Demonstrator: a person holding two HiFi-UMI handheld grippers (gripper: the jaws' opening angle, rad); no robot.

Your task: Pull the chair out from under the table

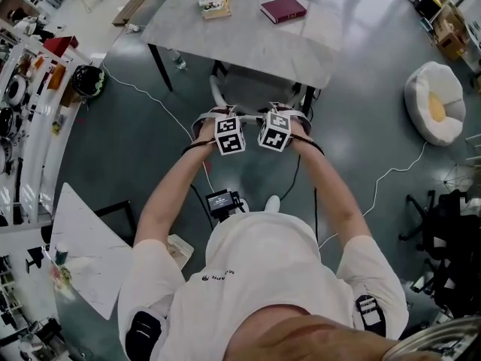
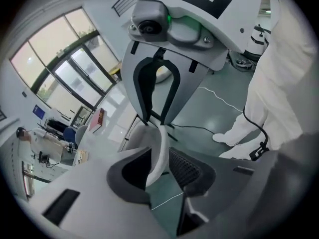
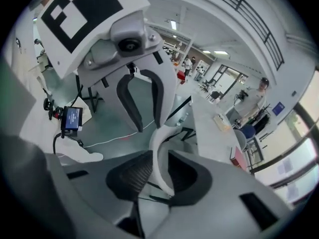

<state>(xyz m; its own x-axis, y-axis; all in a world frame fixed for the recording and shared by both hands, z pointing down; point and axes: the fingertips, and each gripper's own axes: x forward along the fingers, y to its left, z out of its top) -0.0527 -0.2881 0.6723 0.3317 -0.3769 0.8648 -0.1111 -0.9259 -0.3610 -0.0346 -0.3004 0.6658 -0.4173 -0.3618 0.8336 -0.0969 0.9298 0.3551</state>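
I see a worktop (image 1: pixel 248 43) with a smooth, pale, stone-look top of dull sheen, on black matt legs that look like metal. On the worktop lies a red book (image 1: pixel 283 9) with a matt cover. At the worktop's near edge, the chair (image 1: pixel 255 89) has a matt grey seat and a smooth white plastic frame. The floor (image 1: pixel 135 149) around the worktop is polished grey-green and reflects light. My left gripper (image 2: pixel 160 169) has matt grey plastic fingers (image 2: pixel 187 169) with dark ribbed pads. The right gripper (image 3: pixel 159 178) has the same.

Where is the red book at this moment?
Head view, top centre: the red book lies on the grey table, near its far edge, right of a smaller pale book.
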